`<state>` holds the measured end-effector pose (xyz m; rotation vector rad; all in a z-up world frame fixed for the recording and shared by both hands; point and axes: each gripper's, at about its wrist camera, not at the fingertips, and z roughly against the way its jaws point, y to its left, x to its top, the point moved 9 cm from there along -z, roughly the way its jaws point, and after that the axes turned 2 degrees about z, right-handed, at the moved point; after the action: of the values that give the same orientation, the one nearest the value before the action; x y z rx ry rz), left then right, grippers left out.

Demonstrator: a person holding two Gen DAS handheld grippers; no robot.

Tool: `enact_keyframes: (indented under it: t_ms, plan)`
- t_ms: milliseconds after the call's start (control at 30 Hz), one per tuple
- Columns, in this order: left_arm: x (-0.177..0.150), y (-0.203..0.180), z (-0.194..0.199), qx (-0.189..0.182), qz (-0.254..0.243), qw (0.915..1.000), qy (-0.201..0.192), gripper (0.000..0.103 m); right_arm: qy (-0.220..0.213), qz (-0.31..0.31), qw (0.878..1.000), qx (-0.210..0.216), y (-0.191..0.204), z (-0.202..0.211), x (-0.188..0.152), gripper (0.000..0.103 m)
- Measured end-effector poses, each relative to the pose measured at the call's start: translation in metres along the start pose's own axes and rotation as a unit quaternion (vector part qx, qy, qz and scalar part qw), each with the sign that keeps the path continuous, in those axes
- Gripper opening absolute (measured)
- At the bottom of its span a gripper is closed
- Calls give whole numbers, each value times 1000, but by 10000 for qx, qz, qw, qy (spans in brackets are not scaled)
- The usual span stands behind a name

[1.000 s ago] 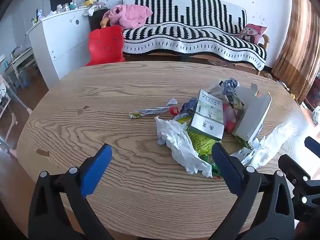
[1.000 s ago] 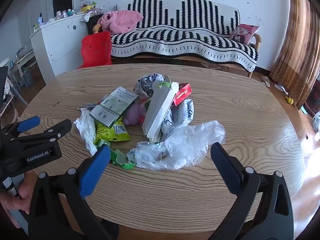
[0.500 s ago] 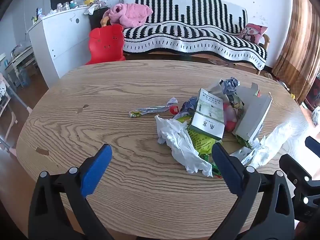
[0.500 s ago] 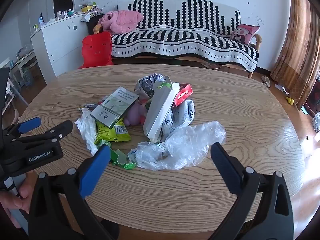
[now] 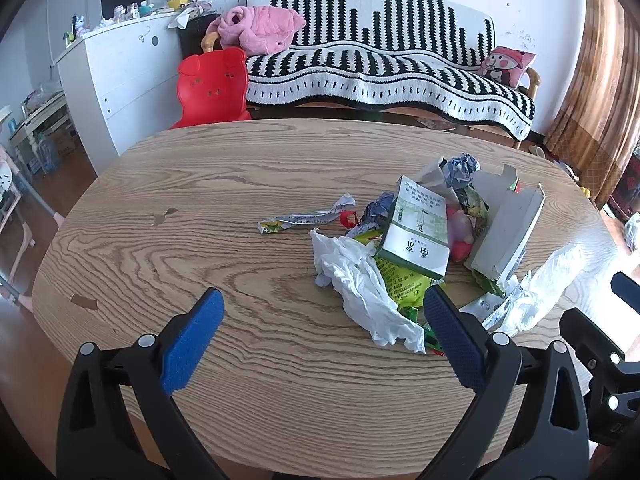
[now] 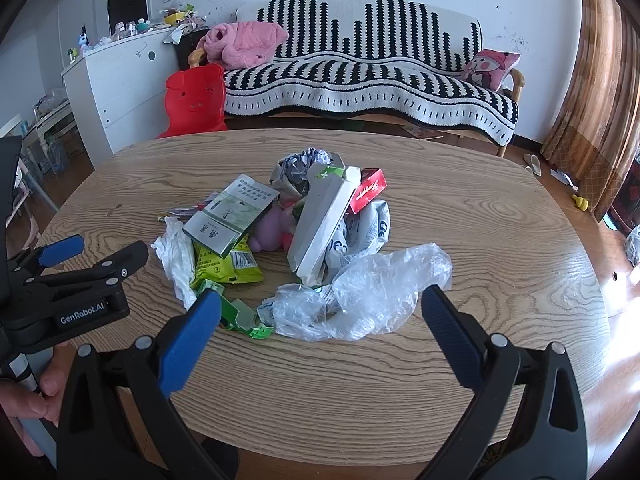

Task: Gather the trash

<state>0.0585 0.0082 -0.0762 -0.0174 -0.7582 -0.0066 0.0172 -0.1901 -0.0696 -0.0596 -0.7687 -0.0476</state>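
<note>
My left tongs hung spread wide over the near edge of the oval wooden tabletop, pinching nothing. My right tongs were spread just as wide and empty too, low over the same near edge.

The trash lay in one heap on the tabletop. From my left tongs it sat at about one o'clock: a crumpled white tissue nearest, its tail just beside my right-hand pad, and a yellow-green snack bag tucked under a green-and-white carton. A torn strip of wrapper lay at twelve o'clock, a little apart from the heap. A white opened box leaned at two o'clock, with a ball of crumpled paper behind it.

From my right tongs the heap was dead ahead at twelve o'clock. A clear plastic bag lay nearest, between my two pads. Behind it stood the white box, a red packet touching its top end, and something pink between the box and the carton.

Beyond the tabletop stood a red bear-shaped chair and a black-and-white striped sofa.
</note>
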Motion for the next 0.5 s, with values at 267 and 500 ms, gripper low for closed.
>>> enact_keyframes:
  t_ms: [267, 500]
  plan:
    - [2, 0, 0, -3, 11, 10000, 6, 97, -2, 0, 10000, -5, 1, 2, 0, 97]
    - [0, 2, -1, -4, -4, 10000, 10, 97, -1, -3, 10000, -8, 3, 4, 0, 97]
